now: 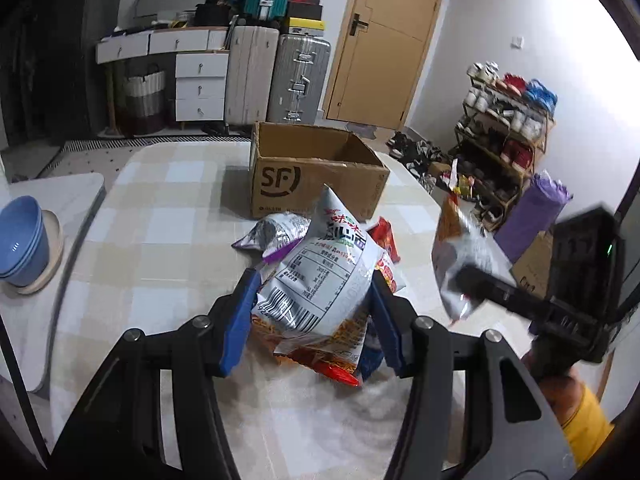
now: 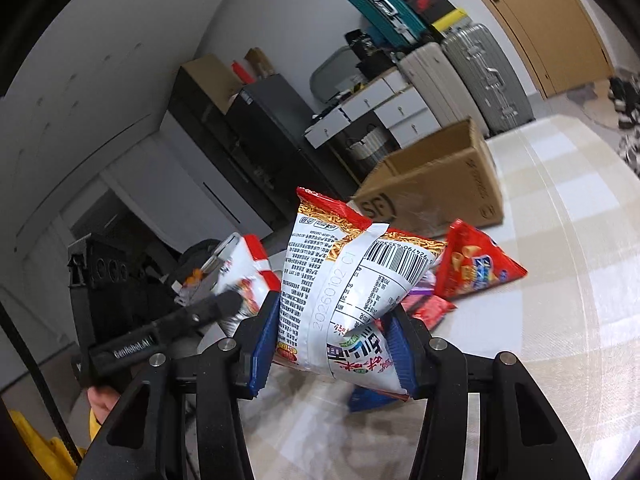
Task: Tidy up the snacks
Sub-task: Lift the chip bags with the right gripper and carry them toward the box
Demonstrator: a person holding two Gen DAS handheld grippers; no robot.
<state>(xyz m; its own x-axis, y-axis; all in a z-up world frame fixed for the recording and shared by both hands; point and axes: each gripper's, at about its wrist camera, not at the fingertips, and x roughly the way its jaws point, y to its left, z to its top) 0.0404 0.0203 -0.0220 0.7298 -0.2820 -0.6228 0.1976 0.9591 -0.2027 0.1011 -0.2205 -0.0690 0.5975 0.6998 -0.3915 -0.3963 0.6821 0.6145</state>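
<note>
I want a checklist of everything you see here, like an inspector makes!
Surface: table with a pale checked cloth.
Job's things: open cardboard box at the far side; nothing visible inside it. A loose pile of snack bags lies in front of it.
Clutter: blue bowls stacked on a side surface.
Claws: left claw grips a white snack bag with a barcode. Right claw grips another white snack bag. Both bags are lifted above the pile.
Cables: nothing seen.
Surroundings: suitcases, white drawers, wooden door, shoe rack.
</note>
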